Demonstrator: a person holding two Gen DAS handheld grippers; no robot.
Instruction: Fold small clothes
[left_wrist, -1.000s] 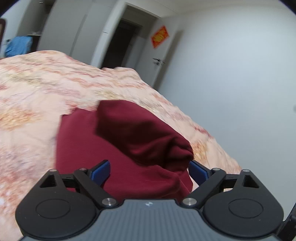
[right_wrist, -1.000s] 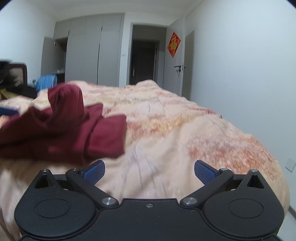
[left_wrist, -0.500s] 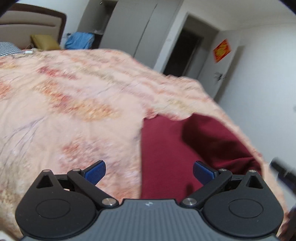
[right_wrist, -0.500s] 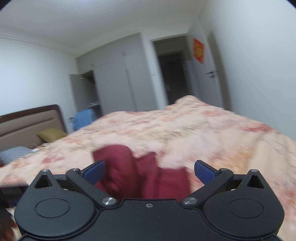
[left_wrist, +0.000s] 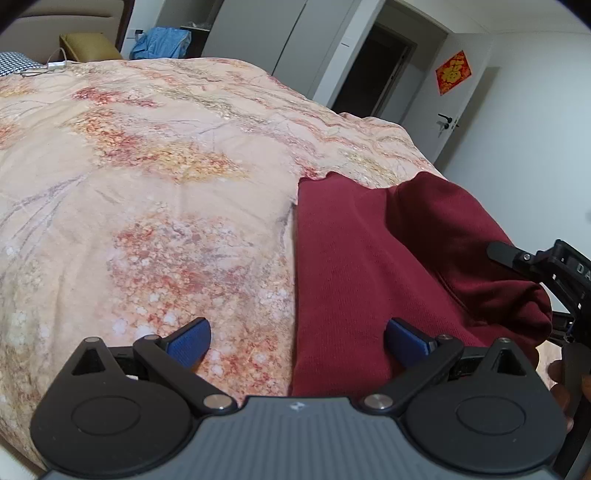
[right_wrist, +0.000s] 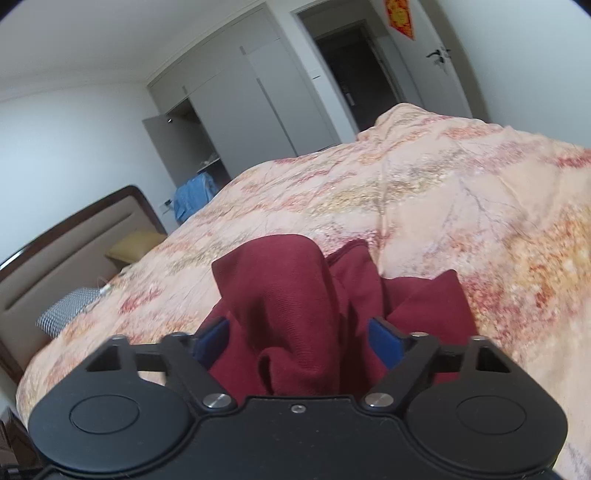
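A dark red garment (left_wrist: 354, 258) lies on the floral bedspread (left_wrist: 166, 166), partly folded, with a bunched fold at its right side (left_wrist: 461, 240). My left gripper (left_wrist: 295, 338) is open and empty, its jaws astride the garment's left edge near the front. My right gripper (right_wrist: 299, 339) is open with the bunched red cloth (right_wrist: 288, 295) between its blue fingers (right_wrist: 384, 338); the fingers do not pinch it. The right gripper's body shows at the right edge of the left wrist view (left_wrist: 554, 266).
The bed's headboard (right_wrist: 66, 236), a yellow pillow (right_wrist: 136, 245) and a checked pillow (right_wrist: 68, 306) lie at the far end. A blue cloth (left_wrist: 162, 42) hangs by the grey wardrobe (left_wrist: 255, 33). An open dark doorway (left_wrist: 369, 66) and a white door are beyond.
My left gripper has swung left off the bunched fold to the garment's left edge. My right gripper has moved over to the bunched cloth, which now sits between its fingers.
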